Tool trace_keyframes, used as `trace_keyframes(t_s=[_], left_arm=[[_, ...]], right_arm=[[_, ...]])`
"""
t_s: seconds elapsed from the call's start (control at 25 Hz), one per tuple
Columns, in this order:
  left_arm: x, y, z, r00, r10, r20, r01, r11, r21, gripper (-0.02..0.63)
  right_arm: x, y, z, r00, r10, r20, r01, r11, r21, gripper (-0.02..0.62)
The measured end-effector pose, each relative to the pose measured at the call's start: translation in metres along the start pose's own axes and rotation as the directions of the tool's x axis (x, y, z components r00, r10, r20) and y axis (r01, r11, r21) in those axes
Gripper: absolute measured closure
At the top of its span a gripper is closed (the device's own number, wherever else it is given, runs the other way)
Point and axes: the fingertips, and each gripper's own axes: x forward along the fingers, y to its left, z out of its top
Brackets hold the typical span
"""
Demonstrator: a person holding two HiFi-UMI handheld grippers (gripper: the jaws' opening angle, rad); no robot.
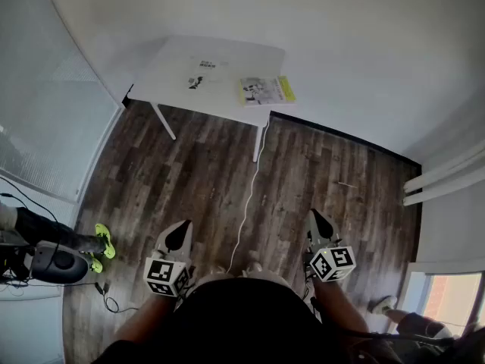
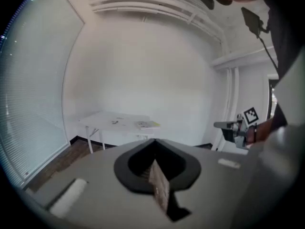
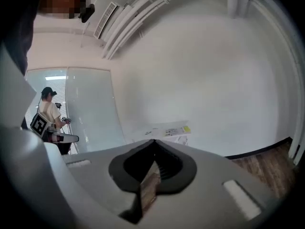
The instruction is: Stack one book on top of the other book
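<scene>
Far ahead stands a white folding table [image 1: 227,55] against the wall. Two books lie flat on it, side by side and apart: a white one [image 1: 206,73] and one with a yellow-green edge [image 1: 265,90]. The left gripper view shows the table [image 2: 107,119] and the yellow-edged book [image 2: 147,124] small in the distance; in the right gripper view the books [image 3: 172,130] are just as distant. My left gripper [image 1: 179,236] and right gripper [image 1: 320,223] are held close to my body over the wood floor. Both are shut with nothing between their jaws.
A white cable [image 1: 246,203] runs across the dark wood floor from the table toward me. Another person with yellow-green shoes [image 1: 101,243] stands at the left by a glass wall. Someone's foot [image 1: 383,304] shows at the lower right.
</scene>
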Motion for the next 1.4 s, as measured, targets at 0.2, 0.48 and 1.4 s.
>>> trace_keyframes(t_s=[0.2,0.48,1.4], left_arm=[[-0.004,-0.005,-0.005,1.000,0.003,-0.004,-0.003,1.000,0.004,0.601],[0.000,-0.021,-0.004,1.000,0.028,0.008,-0.028,1.000,0.003,0.601],[0.055,0.010,0.020,0.998,0.060,0.017,-0.060,0.998,0.022,0.601]], right_arm=[[-0.007,0.001,0.001,1.000,0.009,0.006,-0.009,1.000,-0.005,0.594],[-0.014,-0.013,0.001,1.000,0.030,0.002,-0.030,0.999,-0.011,0.594],[0.053,-0.034,-0.002,0.999,0.053,0.000,-0.053,0.998,-0.015,0.581]])
